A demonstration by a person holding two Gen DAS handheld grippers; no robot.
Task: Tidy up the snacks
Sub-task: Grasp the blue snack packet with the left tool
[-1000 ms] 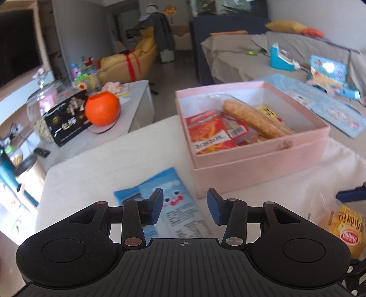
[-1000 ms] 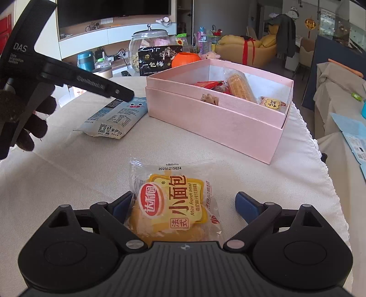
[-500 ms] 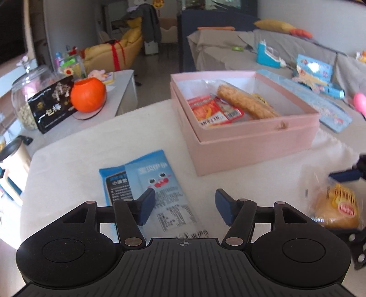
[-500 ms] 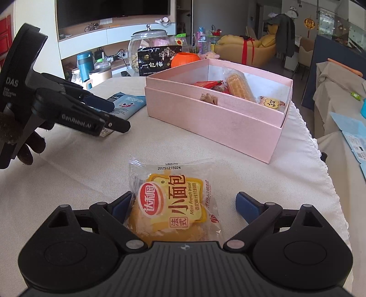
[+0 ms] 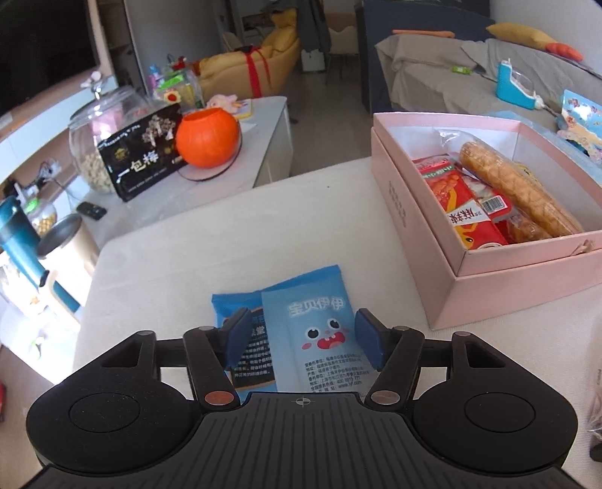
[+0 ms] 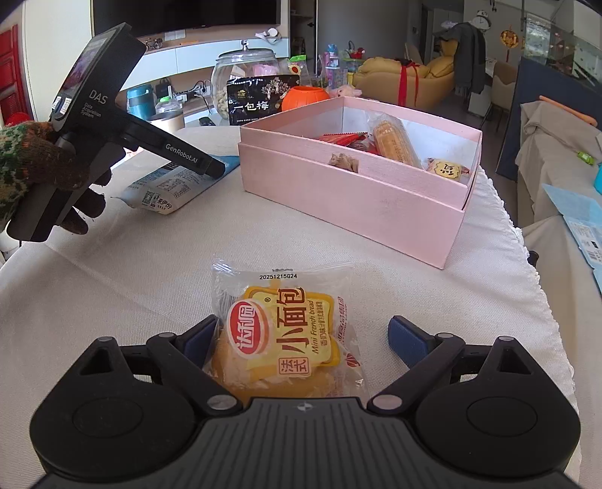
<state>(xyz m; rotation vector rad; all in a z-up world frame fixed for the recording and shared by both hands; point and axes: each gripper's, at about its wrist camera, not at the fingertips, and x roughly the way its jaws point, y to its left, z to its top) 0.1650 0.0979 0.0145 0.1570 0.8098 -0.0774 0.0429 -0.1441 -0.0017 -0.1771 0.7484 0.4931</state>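
Blue snack packet (image 5: 312, 331) lay between left gripper (image 5: 304, 336), jaws just spread apart, bread pack (image 6: 289, 338) labelled "Mini French bread" lay loose between right gripper (image 6: 304, 338), jaws wide

Daylit living room, grey-covered sofa (image 5: 451, 71), yellow armchair (image 5: 240, 71), dark TV (image 6: 188, 13), white side table (image 5: 263, 124), tiled floor

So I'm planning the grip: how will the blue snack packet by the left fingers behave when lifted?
The blue packet lies flat and thin on the cloth, so it is probably light and floppy and may sag from a pinch at one end. Its film looks smooth, so possibly slippery. It overlaps a second blue packet, which might drag along.
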